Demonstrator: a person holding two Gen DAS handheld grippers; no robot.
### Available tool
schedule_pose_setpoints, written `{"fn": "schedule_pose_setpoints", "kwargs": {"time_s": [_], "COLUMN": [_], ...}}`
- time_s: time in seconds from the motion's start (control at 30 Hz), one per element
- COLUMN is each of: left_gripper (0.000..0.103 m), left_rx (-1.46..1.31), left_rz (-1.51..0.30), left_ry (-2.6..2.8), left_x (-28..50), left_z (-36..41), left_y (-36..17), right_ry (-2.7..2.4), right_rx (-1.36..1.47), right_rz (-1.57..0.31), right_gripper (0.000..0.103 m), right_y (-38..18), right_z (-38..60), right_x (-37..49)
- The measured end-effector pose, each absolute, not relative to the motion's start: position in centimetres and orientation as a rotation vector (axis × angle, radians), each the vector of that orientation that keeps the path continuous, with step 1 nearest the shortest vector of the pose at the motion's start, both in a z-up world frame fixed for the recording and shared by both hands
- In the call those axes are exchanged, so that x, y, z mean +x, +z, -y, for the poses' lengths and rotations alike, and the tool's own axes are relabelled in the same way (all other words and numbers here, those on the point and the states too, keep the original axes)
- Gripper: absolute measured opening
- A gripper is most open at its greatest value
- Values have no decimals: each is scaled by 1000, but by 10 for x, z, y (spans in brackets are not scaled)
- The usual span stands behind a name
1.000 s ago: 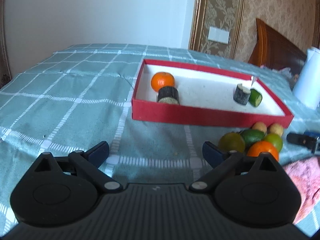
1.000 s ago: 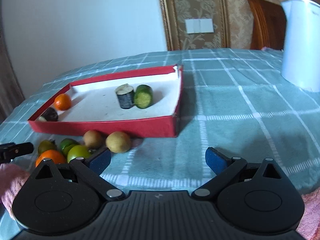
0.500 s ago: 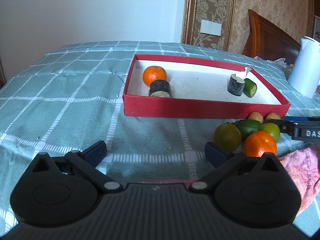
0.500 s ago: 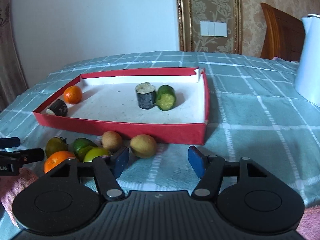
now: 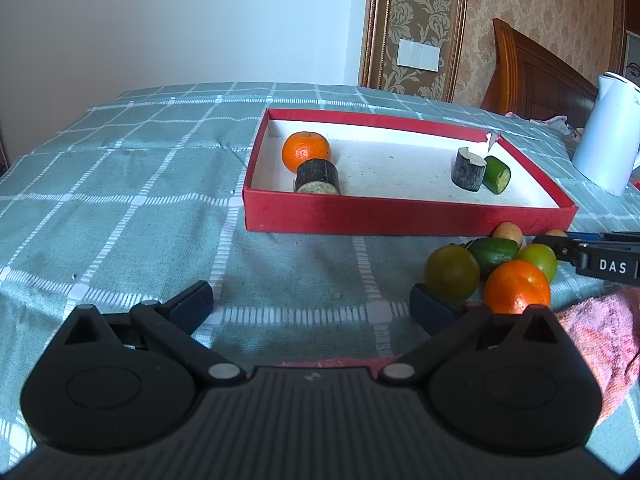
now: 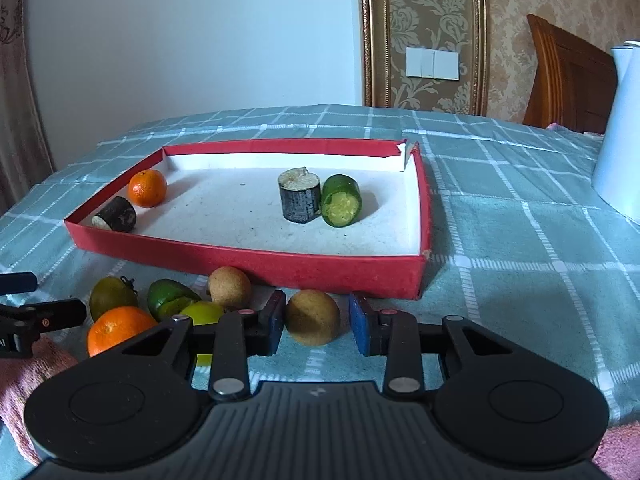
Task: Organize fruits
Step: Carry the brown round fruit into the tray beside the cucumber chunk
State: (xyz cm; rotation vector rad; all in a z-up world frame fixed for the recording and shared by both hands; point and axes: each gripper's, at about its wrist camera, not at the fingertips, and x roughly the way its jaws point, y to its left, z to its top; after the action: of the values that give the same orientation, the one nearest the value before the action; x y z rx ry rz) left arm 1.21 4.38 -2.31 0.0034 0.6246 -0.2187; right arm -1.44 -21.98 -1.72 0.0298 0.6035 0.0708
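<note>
brown fruit between parted pads of right hand-held gripper; left hand-held gripper spread wide.

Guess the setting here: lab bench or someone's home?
Most likely a home, probably a dining or living room. A checked teal tablecloth covers the table, the wall has ornate damask wallpaper in a gilt frame with a light switch, and a carved wooden chair stands beside a white kettle.

Fruit pile before tray, on tablecloth.
</note>
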Motion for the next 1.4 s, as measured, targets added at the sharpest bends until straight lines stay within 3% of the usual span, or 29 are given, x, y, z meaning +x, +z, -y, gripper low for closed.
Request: {"fn": "schedule_pose_setpoints", "kwargs": {"time_s": [0.63,1.4], "left_gripper": [103,103], "left_rx": [2,13], "left_rz": [-624,-626], "left_ry": [-219,-217], "left_x": [12,13], "left_z": [-44,-44], "left_y": [-23,-24], "right_ry": [6,-15], "right_rx": [12,-67], "right_rz": [-484,-612], "right_gripper": [28,28], "right_y": [21,-2], "right_z": [239,234], "right_x": [-13,61]}}
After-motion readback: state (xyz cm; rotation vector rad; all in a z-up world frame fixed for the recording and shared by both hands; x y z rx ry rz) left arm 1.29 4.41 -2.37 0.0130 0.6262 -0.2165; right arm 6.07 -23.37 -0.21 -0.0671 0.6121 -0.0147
